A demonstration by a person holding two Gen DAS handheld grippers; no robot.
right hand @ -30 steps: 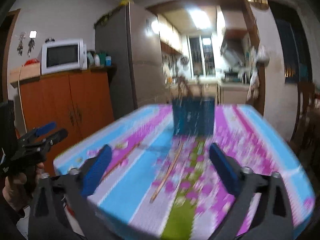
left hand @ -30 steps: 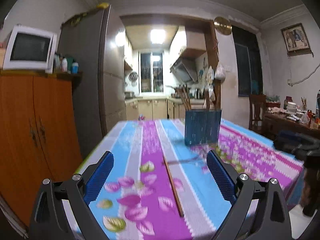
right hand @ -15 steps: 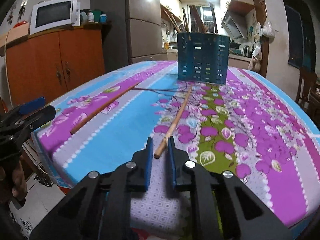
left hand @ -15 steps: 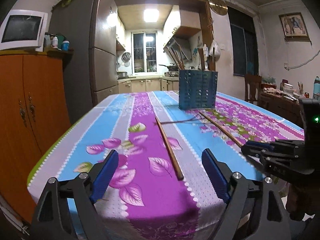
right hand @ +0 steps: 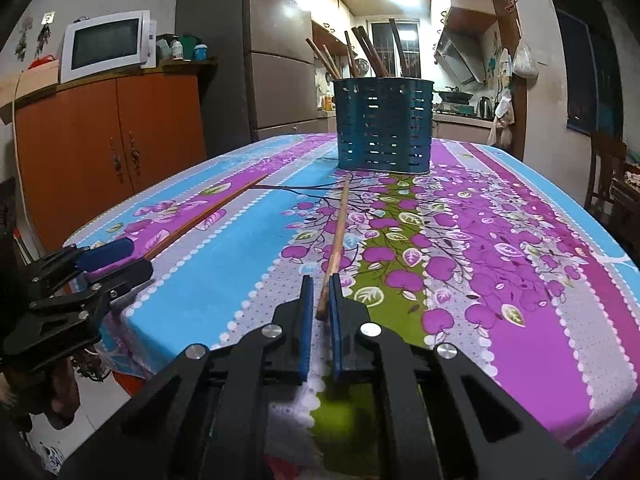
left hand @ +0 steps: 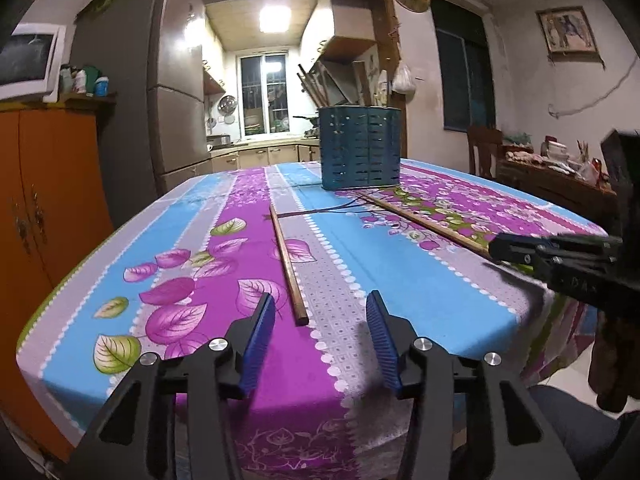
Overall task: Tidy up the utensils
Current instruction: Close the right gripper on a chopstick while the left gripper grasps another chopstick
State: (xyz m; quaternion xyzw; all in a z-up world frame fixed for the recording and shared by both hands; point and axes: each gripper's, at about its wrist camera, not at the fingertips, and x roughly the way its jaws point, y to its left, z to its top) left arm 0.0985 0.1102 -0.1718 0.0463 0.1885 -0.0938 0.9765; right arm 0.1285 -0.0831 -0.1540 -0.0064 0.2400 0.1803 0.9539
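Blue-padded right tool [right hand: 320,300] pinching near end of chopstick [right hand: 338,232] lying on tabletop [right hand: 520,280], pointing at 12 o'clock toward holder [right hand: 384,128]. Left tool [left hand: 320,320] spread wide, second chopstick [left hand: 286,260] just ahead between pads, untouched.

I read both wrist feeds as dim indoors and lit mainly by the square white ceiling lamp [left hand: 274,19] in the far kitchen, which blows out to glare and throws a bright patch on the tall grey steel fridge [left hand: 176,92]. Strong fisheye bending curves the orange wooden cabinet [right hand: 108,140] and the walls, with black vignette in the corners. The striped floral tablecloth [left hand: 224,264] is sharp at mid-range; the black right gripper [left hand: 560,254] looks slightly smeared in my left feed.
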